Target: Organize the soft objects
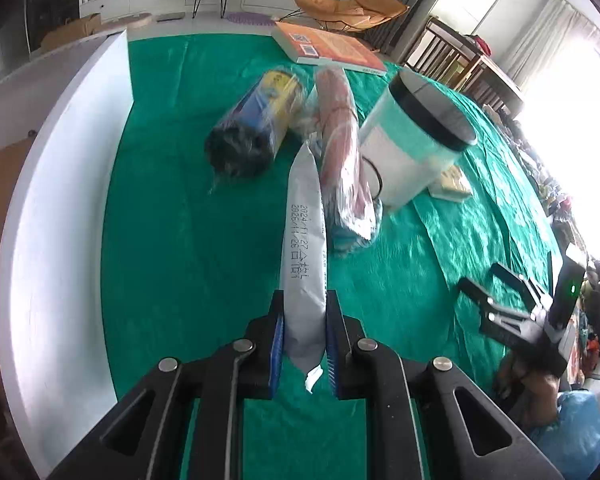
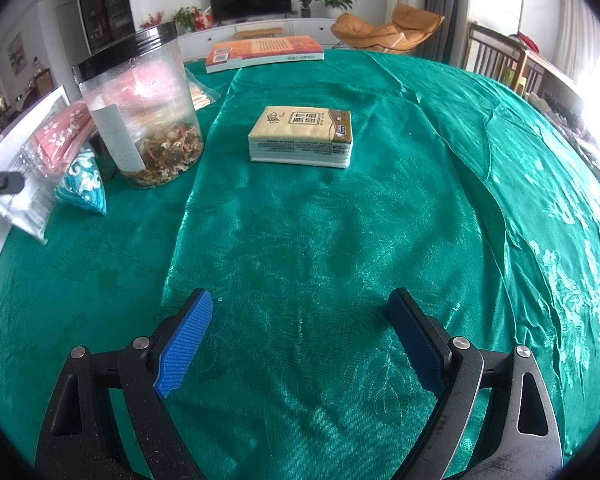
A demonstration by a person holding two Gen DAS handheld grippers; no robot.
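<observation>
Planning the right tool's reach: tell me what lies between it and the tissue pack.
Nothing: in the right wrist view only bare green tablecloth separates the open right tool from the tissue pack.

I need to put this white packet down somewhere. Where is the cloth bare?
Bare green cloth lies between the open right gripper and the tissue pack. Crowded around the jar, beside the pink roll and blue roll.

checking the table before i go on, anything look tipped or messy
Mostly tidy. The soft packets lie in a loose heap against the jar, overlapping rather than lined up. One white pouch is off the pile, clamped in the left gripper. Nothing looks spilled.
</observation>
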